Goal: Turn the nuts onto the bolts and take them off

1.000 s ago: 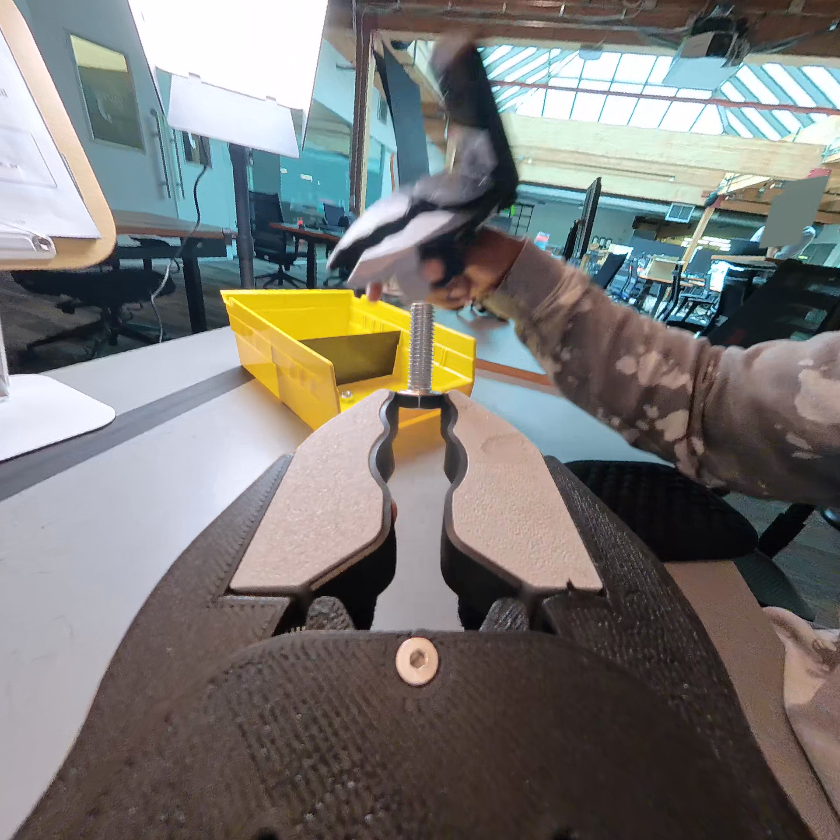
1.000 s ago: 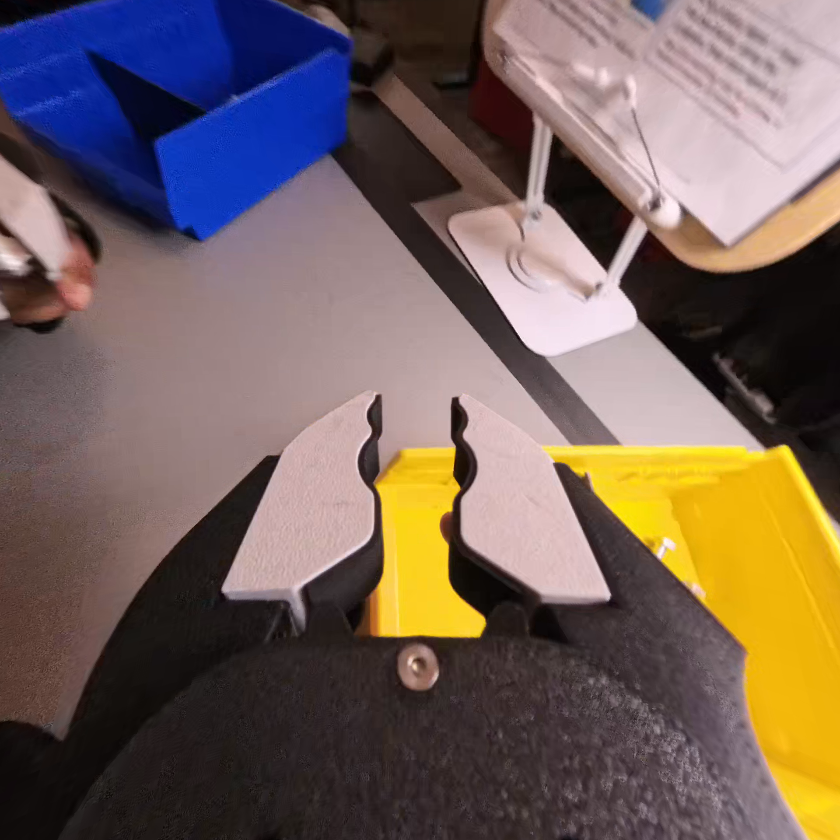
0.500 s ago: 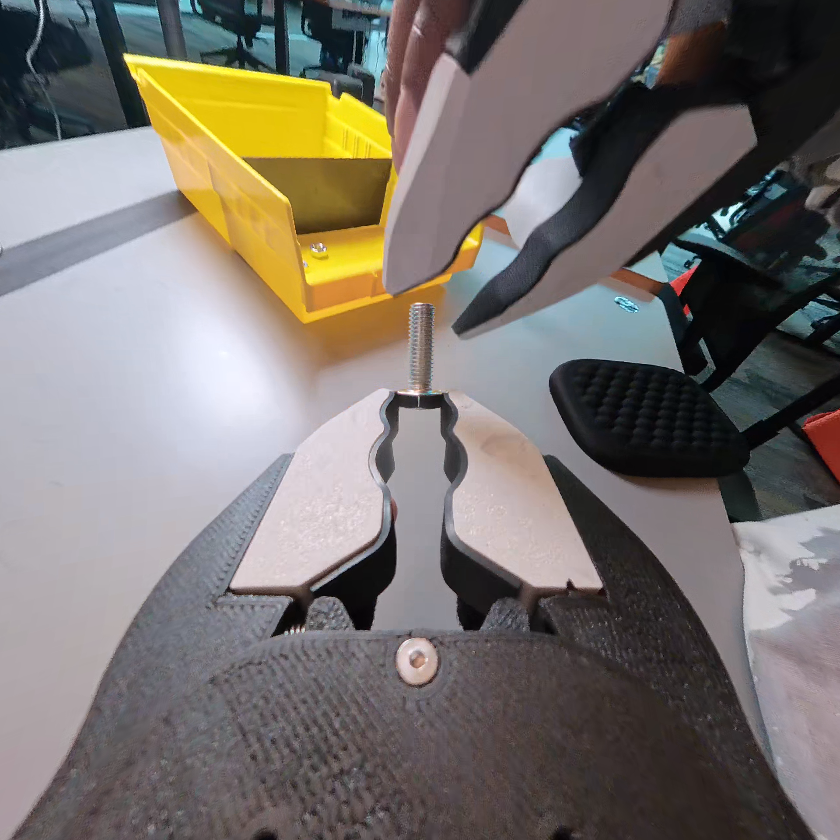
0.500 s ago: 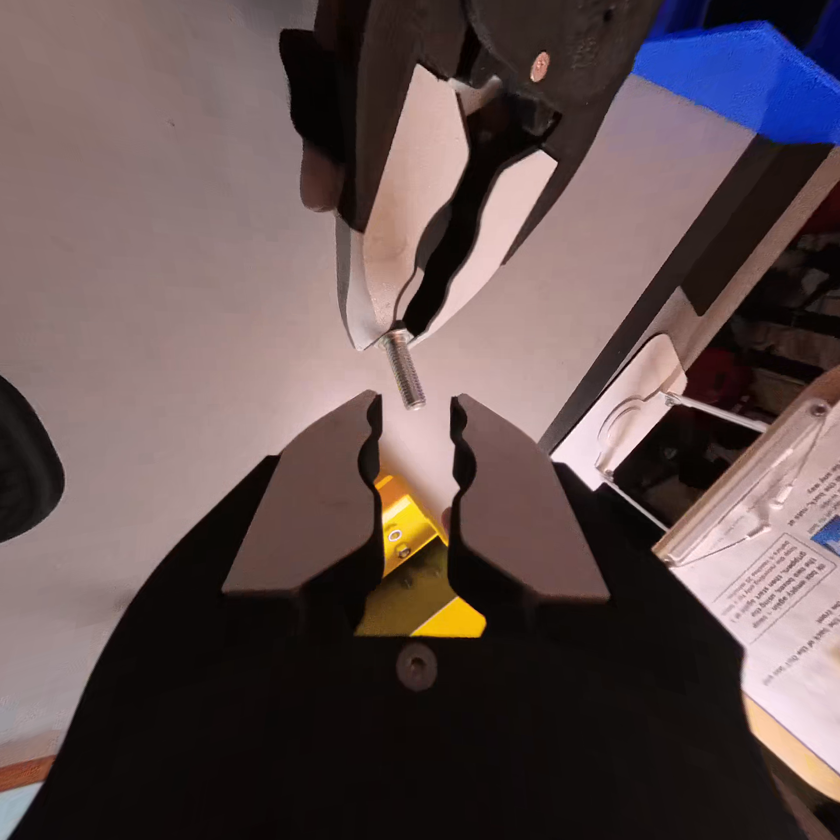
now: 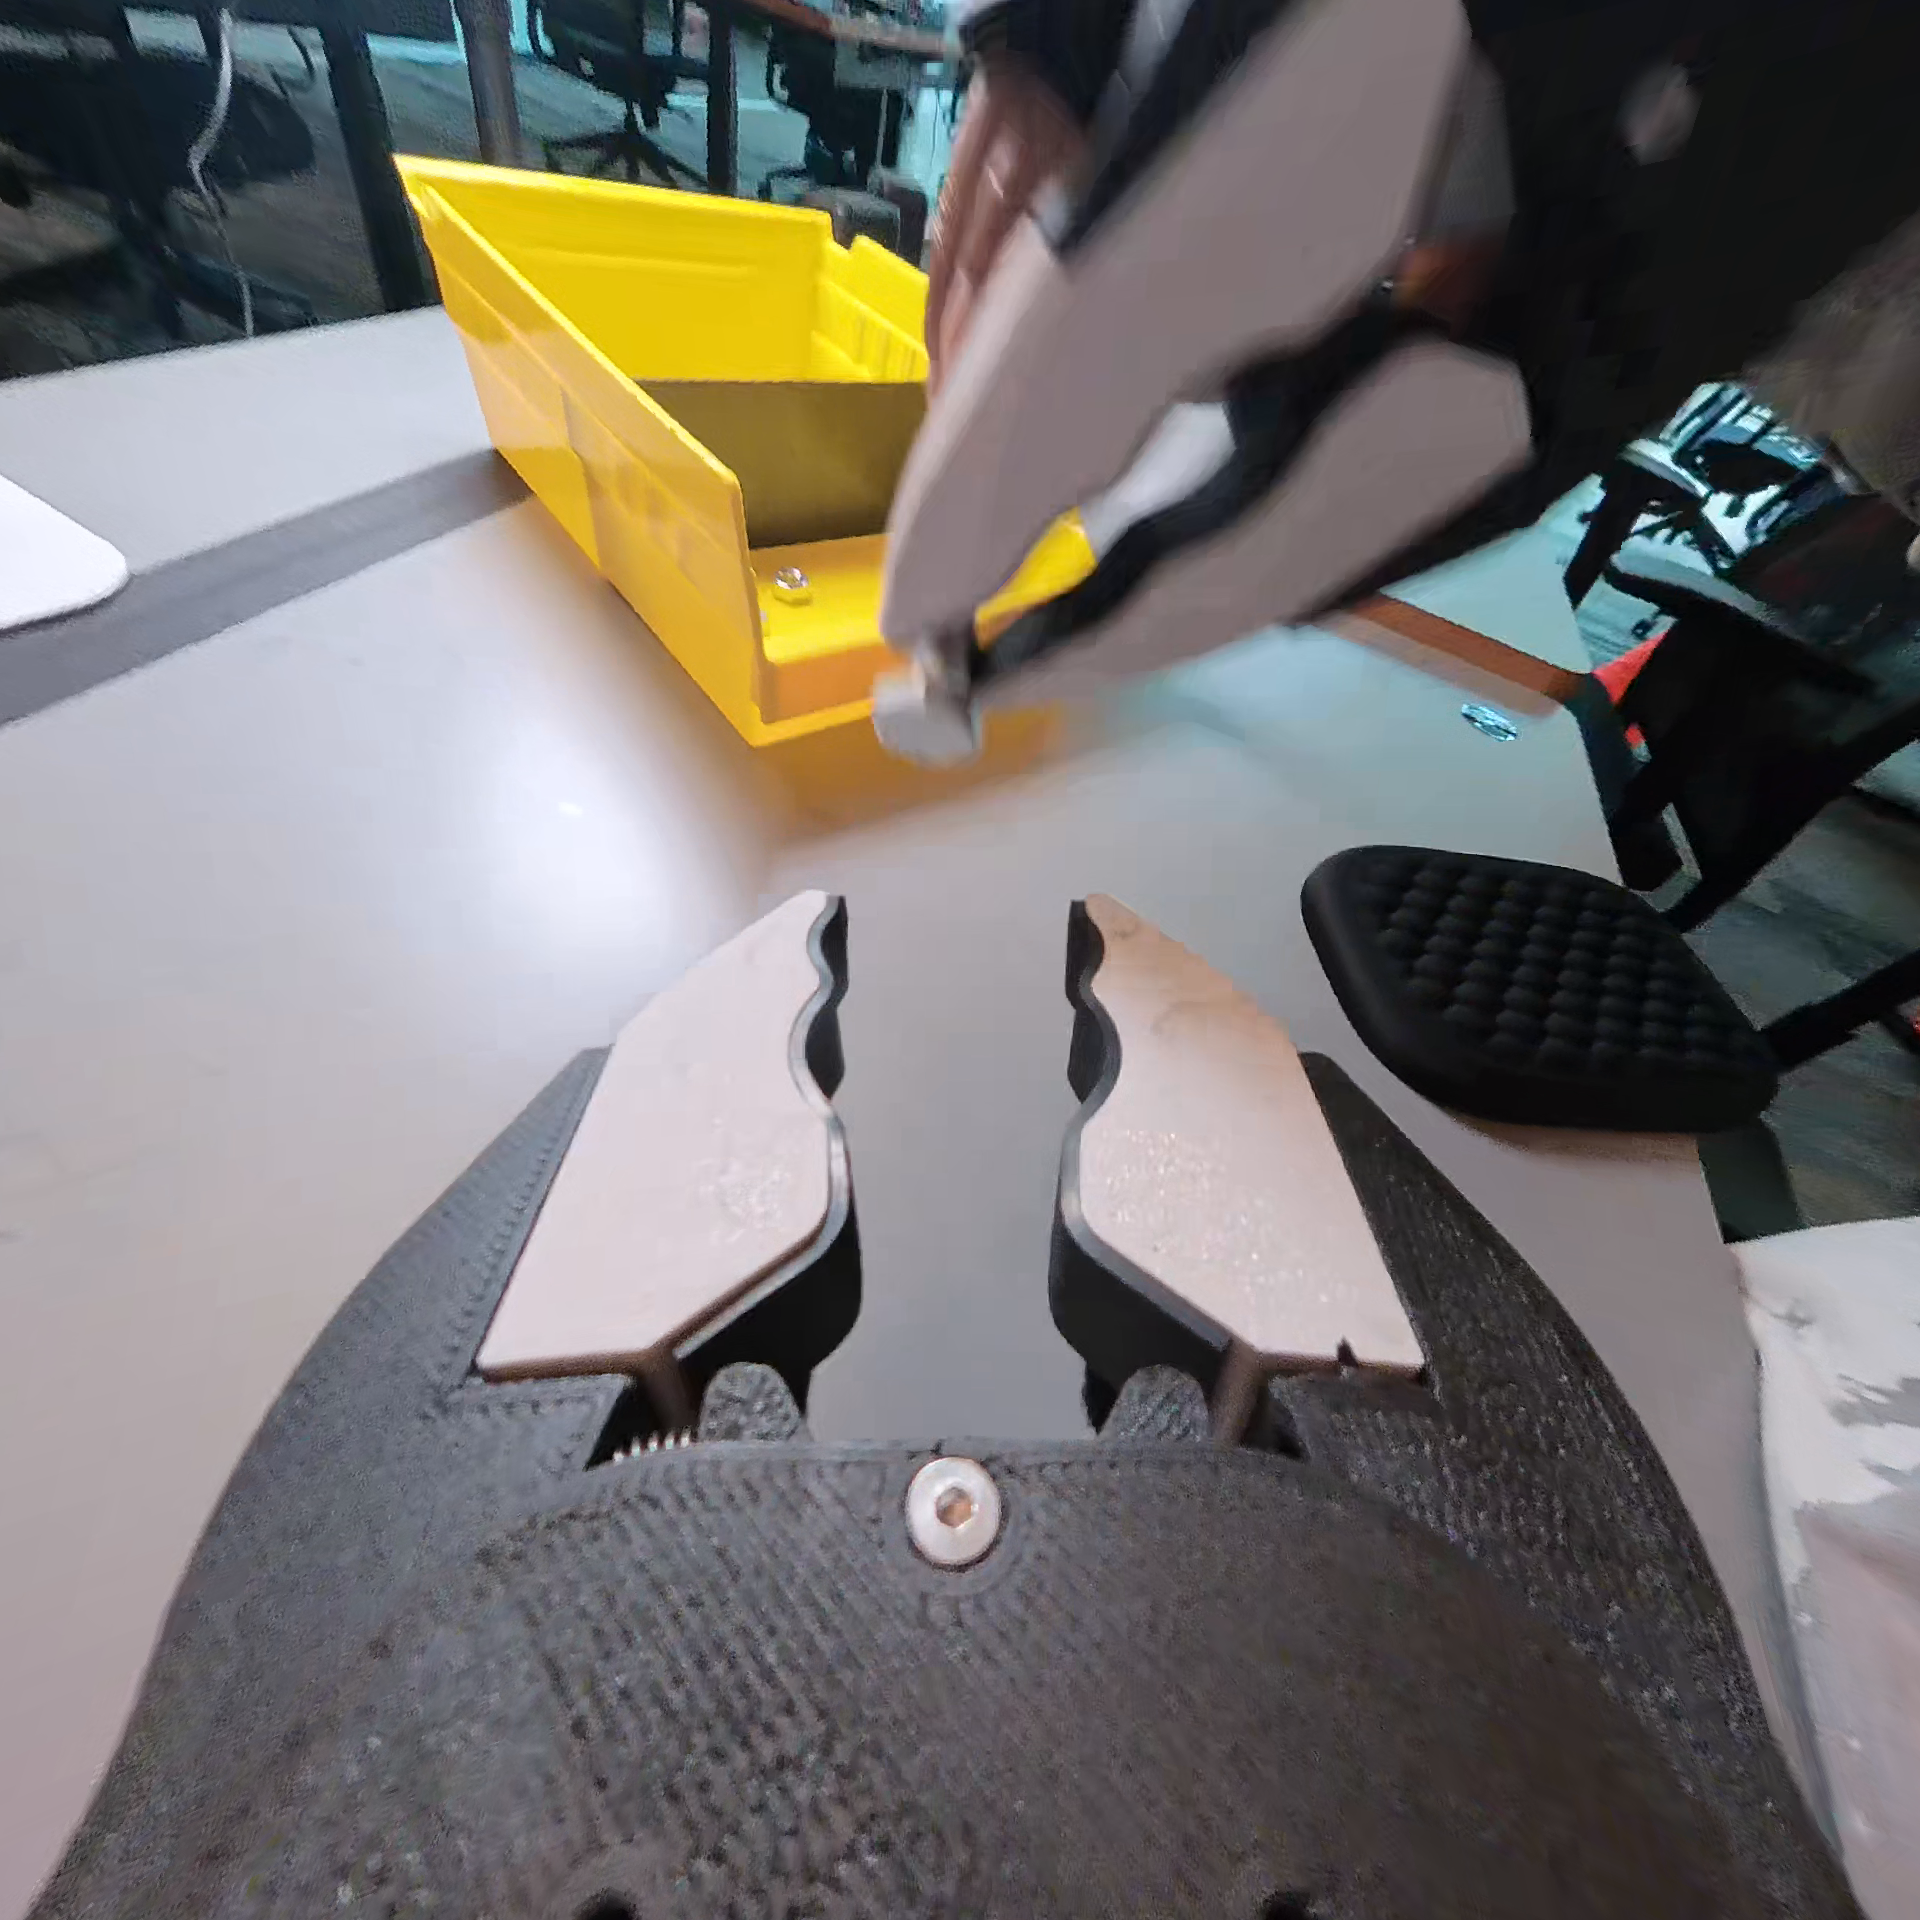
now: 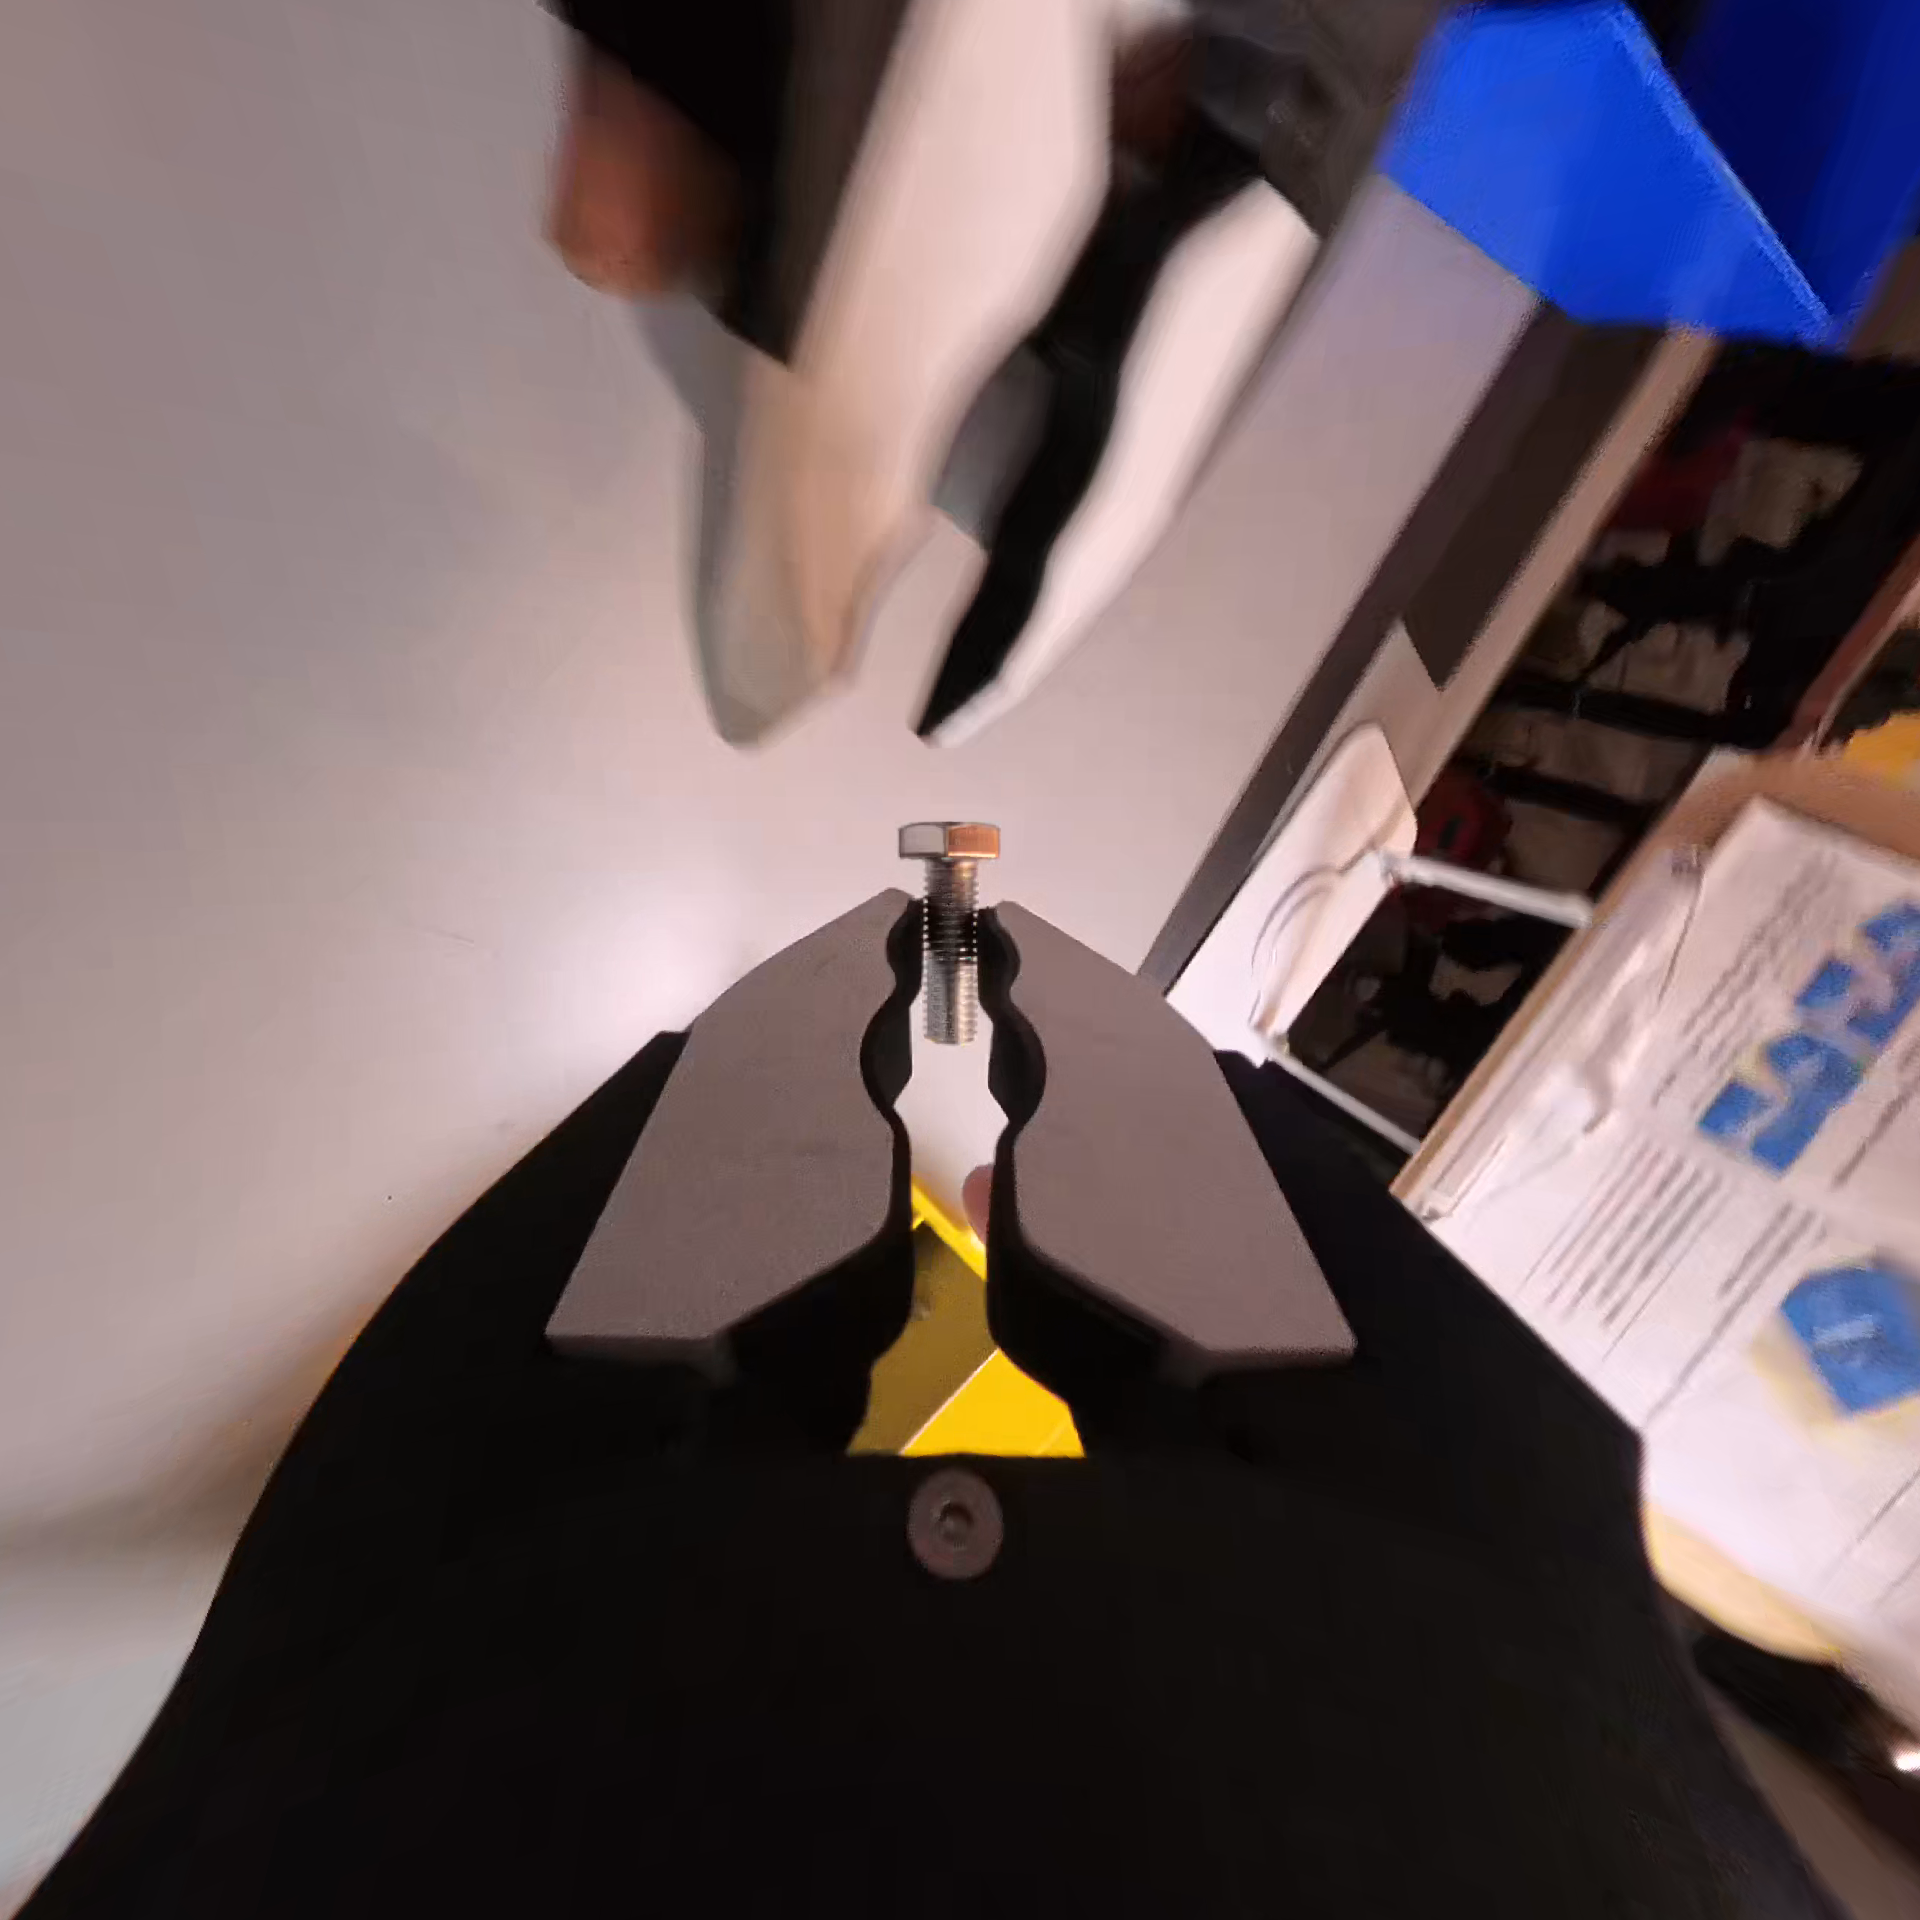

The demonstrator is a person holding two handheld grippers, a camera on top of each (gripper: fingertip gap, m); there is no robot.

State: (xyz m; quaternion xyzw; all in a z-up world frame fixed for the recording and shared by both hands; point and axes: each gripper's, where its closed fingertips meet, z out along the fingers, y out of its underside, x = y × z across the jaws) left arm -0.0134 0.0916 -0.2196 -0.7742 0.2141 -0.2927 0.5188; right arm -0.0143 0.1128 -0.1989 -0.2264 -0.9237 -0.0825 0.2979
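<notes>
A silver hex bolt [image 6: 951, 935] is clamped by its threaded shank between my right gripper's [image 6: 948, 909] fingertips, with its head sticking out past the tips. In the left wrist view the right gripper [image 5: 935, 665] hangs above the table with the blurred bolt head [image 5: 925, 712] at its tips. My left gripper [image 5: 956, 909] is open and empty over the grey table [image 5: 312, 883]. It shows blurred in the right wrist view [image 6: 847, 717], just beyond the bolt head and apart from it. A nut [image 5: 792, 587] lies in the yellow bin [image 5: 623, 416].
A blue bin [image 6: 1590, 177] stands at the table's far side. A white stand base [image 6: 1330, 862] and a clipboard with printed sheets [image 6: 1714, 1091] are to the right. A black chair armrest [image 5: 1527, 987] sits off the table's right edge.
The bolt passed from my left gripper to my right. The right pads closed on the thread, the left jaws opened and let go of the head, and the two grippers drew apart.
</notes>
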